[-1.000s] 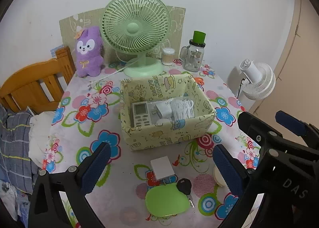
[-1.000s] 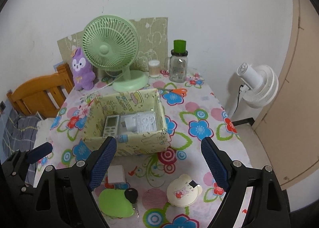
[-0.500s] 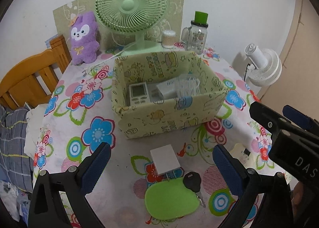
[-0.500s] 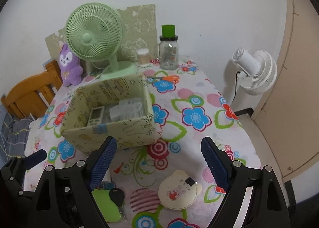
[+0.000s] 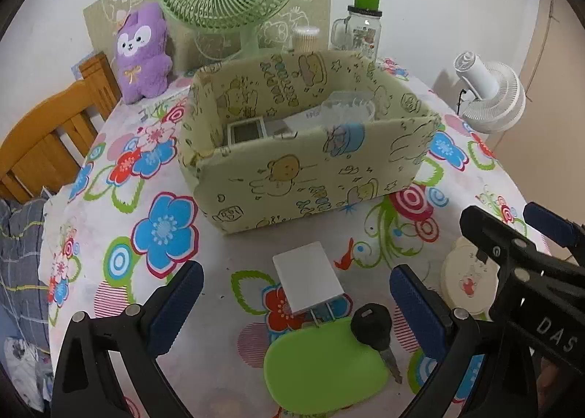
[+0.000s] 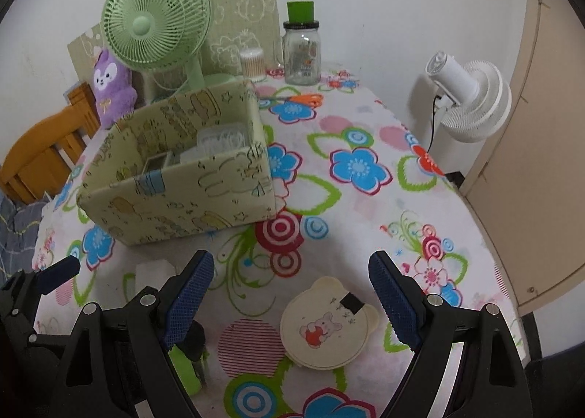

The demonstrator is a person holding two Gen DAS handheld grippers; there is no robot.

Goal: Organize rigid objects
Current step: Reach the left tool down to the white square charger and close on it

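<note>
Left wrist view: your left hand-held gripper (image 5: 294, 302) gapes wide, holding nothing — the white adapter (image 5: 309, 276) lies low centre between its fingers on the tabletop (image 5: 226, 260). Right wrist view: your right hand-held gripper (image 6: 290, 295) also spread, empty — the cream bear-shaped case (image 6: 327, 323) lies between its fingers, lower centre.

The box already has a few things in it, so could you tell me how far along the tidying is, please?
Done: a remote and clear plastic packs sit in the box. In hand: nothing; the left gripper and right gripper are open. Left: white charger, green case, key and bear-shaped case lie on the table.
</note>
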